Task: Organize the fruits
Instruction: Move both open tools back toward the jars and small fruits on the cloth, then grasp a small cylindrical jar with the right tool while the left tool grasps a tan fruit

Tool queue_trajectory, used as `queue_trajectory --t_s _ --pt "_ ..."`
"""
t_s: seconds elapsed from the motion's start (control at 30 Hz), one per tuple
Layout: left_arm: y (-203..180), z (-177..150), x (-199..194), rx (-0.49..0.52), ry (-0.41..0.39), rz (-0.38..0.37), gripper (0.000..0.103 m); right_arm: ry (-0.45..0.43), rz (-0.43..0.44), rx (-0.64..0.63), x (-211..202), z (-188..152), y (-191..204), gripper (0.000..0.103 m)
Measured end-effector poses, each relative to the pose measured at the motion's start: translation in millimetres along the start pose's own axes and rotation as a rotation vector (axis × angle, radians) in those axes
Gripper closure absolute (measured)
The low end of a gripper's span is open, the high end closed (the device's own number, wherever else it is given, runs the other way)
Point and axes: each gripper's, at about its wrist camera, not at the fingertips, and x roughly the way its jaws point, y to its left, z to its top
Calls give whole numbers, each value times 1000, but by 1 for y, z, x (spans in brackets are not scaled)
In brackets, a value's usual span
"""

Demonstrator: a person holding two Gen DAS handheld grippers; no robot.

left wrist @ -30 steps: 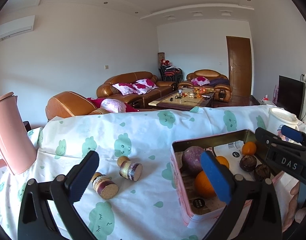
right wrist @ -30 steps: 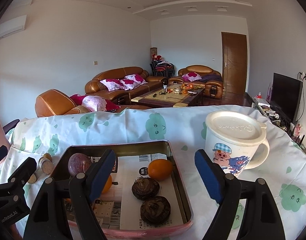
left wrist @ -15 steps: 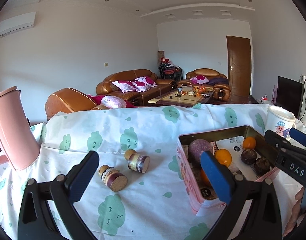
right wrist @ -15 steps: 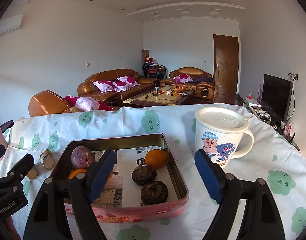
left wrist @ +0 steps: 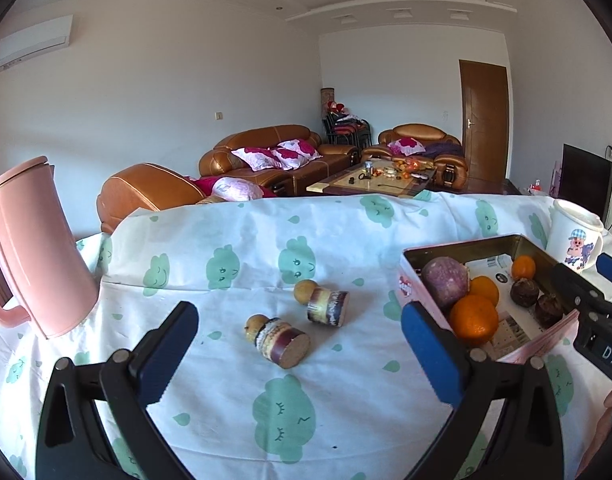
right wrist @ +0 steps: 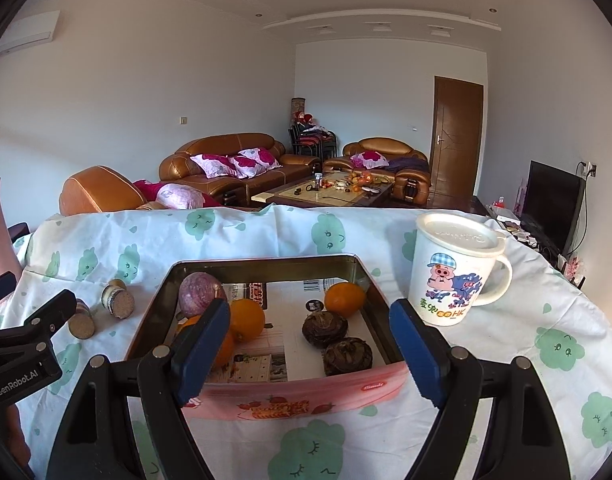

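Two sugarcane pieces lay on the table, outside the tin, directly ahead between the left tool's spread, empty jaws, long axes slantwise; right tool, likewise spread, faced the tin.

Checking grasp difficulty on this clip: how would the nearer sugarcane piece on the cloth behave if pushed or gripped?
The nearer sugarcane piece lies on its side, a short cylinder, so it would probably roll on the cloth. Its rind looks smooth and may slip. It looks stiff.
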Motion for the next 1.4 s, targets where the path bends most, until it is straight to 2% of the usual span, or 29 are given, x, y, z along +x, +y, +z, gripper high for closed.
queue_trajectory --t_s 0.23,0.43,0.57,0.7,0.77,0.87,1.07,1.13,1.2,1.3,1.4 --pt "54 -1 15 -41 42 80 0 24 97 -20 -5 -4 40 20" --pt "108 -3 31 -71 82 223 0 53 211 -94 -5 -7 93 20" --pt "139 -4 39 -121 116 280 0 108 298 -123 4 -8 126 20" --pt "151 -4 40 -157 140 281 0 194 399 -129 22 -8 154 20" --pt "153 -4 39 -159 142 279 0 232 424 -151 31 -8 169 25" --pt "154 -3 39 -159 149 281 0 284 442 -209 47 -7 192 32" --pt "159 0 35 -177 152 257 0 395 449 -261 85 -8 217 32" --pt "160 1 34 -182 151 249 0 452 462 -268 95 -13 221 41" --pt "161 1 35 -185 153 247 0 439 461 -277 93 -13 221 59" --pt "161 0 38 -190 164 224 0 425 460 -286 86 -15 219 59" --pt "157 -1 41 -179 161 200 0 345 479 -254 64 -11 203 59"
